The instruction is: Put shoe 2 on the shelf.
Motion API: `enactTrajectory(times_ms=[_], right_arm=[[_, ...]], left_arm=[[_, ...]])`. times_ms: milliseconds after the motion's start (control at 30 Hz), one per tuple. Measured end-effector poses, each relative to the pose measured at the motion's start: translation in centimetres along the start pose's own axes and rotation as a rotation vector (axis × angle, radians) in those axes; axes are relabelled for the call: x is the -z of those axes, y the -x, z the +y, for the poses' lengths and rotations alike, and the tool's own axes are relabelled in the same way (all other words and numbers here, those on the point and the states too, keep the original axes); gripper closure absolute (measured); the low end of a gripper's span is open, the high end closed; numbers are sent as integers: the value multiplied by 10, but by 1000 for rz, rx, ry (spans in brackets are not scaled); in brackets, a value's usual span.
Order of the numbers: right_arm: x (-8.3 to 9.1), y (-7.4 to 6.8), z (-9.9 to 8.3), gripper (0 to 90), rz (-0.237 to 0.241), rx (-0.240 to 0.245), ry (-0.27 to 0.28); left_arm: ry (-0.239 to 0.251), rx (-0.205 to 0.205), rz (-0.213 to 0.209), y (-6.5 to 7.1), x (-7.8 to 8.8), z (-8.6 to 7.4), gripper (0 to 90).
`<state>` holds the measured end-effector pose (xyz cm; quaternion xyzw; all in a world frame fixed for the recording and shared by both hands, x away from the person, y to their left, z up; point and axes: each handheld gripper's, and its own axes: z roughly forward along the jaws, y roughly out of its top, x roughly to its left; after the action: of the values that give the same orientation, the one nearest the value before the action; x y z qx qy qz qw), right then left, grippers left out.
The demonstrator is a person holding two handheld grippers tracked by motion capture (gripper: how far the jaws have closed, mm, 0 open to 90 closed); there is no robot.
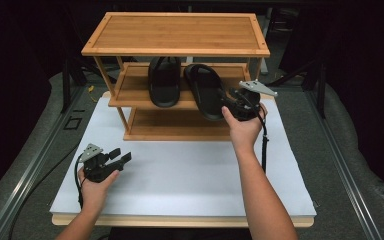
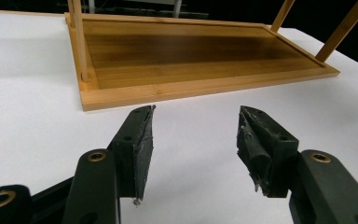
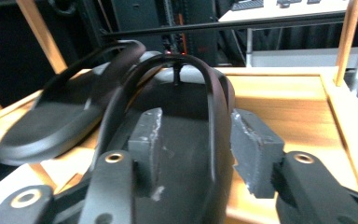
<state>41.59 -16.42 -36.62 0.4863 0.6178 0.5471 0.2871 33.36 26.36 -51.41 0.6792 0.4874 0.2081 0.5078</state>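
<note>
Status: both sandals rest on the middle shelf (image 1: 130, 97) of the rack (image 1: 176, 34), at frame centre in the high view. The left sandal (image 1: 164, 82) lies straight. The right sandal (image 1: 206, 90) lies angled, its heel overhanging the shelf's front edge.

Right gripper (image 1: 235, 102): jaws parted, released; in the right gripper view the right sandal's strap (image 3: 216, 116) stands between the pads without being pressed.

Left gripper (image 1: 121, 160): jaws parted, empty, over the white board (image 1: 190, 170) at lower left.

Judgement: placement appears nearly done. Remaining: possibly squaring the angled sandal, then withdrawing.
</note>
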Motion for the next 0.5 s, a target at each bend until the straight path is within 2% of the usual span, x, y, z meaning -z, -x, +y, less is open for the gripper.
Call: enactTrajectory(times_ms=[33, 233, 300, 367, 433, 500], right_arm=[[5, 1, -2, 515, 8, -3, 13], [31, 0, -11, 492, 23, 38, -11], [36, -2, -16, 491, 38, 57, -21], [39, -2, -20, 486, 62, 61, -48], [39, -3, -24, 475, 36, 77, -52], [40, -2, -27, 478, 52, 58, -37]], left_arm=[[3, 3, -2, 1, -1, 1, 454], [9, 15, -12, 9, -8, 13, 428], [9, -1, -29, 13, -9, 22, 428], [19, -22, -26, 16, -11, 31, 428], [26, -39, -21, 17, -13, 42, 428], [43, -47, -27, 19, -17, 56, 428]])
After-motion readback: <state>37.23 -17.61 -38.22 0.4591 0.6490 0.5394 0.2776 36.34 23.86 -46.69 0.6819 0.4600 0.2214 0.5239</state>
